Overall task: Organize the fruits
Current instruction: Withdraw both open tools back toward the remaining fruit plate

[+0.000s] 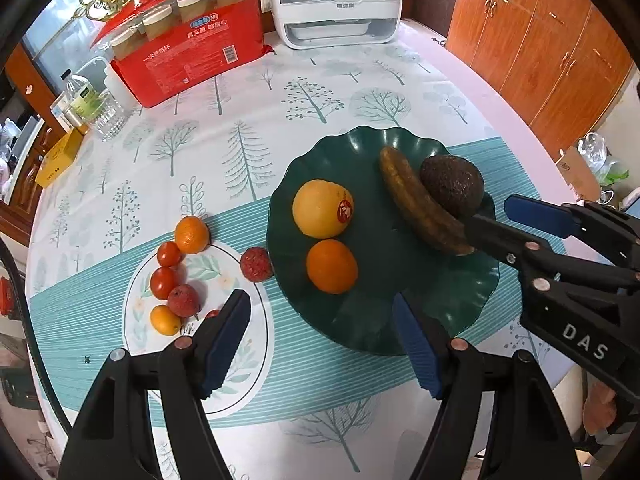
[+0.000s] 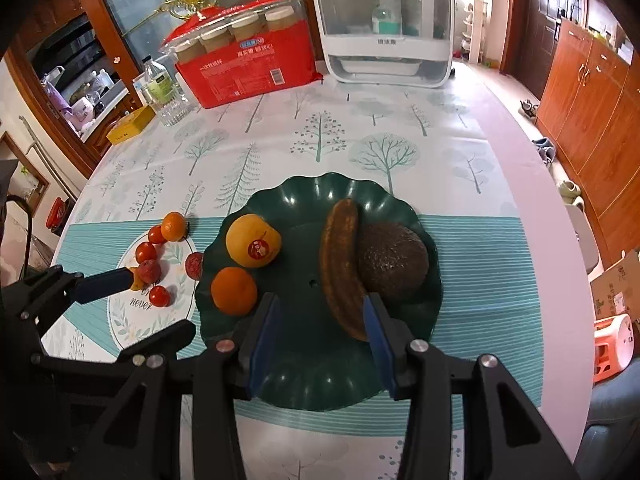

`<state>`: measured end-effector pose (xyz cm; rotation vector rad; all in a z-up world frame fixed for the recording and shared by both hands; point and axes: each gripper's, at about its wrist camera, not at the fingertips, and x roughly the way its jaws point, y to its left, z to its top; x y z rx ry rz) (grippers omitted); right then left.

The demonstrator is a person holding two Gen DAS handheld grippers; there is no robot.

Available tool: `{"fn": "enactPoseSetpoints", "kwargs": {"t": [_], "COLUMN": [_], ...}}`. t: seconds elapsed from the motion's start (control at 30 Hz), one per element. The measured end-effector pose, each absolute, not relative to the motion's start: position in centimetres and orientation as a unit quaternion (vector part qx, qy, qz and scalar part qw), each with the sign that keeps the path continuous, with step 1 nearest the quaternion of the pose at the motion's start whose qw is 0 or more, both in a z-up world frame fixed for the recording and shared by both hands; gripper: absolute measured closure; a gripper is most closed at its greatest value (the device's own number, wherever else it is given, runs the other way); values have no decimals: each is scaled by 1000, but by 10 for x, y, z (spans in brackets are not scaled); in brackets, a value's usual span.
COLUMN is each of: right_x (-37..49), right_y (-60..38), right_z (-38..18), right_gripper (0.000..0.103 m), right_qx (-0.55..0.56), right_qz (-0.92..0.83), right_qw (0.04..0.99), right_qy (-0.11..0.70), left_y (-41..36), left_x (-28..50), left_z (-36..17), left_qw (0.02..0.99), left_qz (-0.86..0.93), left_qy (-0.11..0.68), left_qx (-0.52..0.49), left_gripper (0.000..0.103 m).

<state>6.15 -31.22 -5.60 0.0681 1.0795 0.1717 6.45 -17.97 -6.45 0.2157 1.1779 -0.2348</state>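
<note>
A dark green scalloped plate point(image 1: 400, 316) point(image 2: 320, 380) holds a yellow stickered fruit point(image 1: 322, 209) point(image 2: 252, 241), an orange point(image 1: 331, 266) point(image 2: 234, 291), a browned banana point(image 1: 420, 200) point(image 2: 340, 268) and an avocado point(image 1: 452, 185) point(image 2: 392, 262). A white floral plate point(image 1: 256, 336) point(image 2: 120, 320) holds small tomatoes point(image 1: 164, 282), a lychee point(image 1: 183, 300) and a small yellow fruit point(image 1: 165, 320). A tangerine point(image 1: 192, 235) and another lychee point(image 1: 256, 264) sit by its rim. My left gripper point(image 1: 320, 328) is open and empty between the plates. My right gripper point(image 2: 320, 320) is open at the banana's near end.
At the back of the table stand a red pack of paper cups point(image 1: 188, 44), a white appliance point(image 1: 336, 4), a water bottle point(image 1: 86, 100), a glass point(image 1: 108, 118) and a yellow box point(image 1: 58, 158). Wooden cabinets point(image 1: 540, 52) line the right side.
</note>
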Motion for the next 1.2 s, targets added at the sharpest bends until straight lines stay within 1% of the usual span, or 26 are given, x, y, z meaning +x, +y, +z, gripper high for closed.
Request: {"fn": "enactPoseSetpoints", "kwargs": {"t": [0.63, 0.93, 1.2], "right_x": [40, 39, 38], "right_y": [-282, -252, -215], "right_z": [-29, -19, -13], "right_gripper": [58, 57, 53], "right_qx": [16, 9, 1], "right_qz": [111, 116, 107], "right_qw": [872, 877, 881], "right_qy": [476, 466, 461], "left_y": [-151, -114, -69], "left_x": [56, 57, 61], "left_z": [-51, -41, -35], "left_qw": [831, 842, 850], "left_qz": [-86, -83, -87], "left_qy": [538, 525, 513], "left_qx": [109, 97, 77], "left_gripper": [31, 31, 30]}}
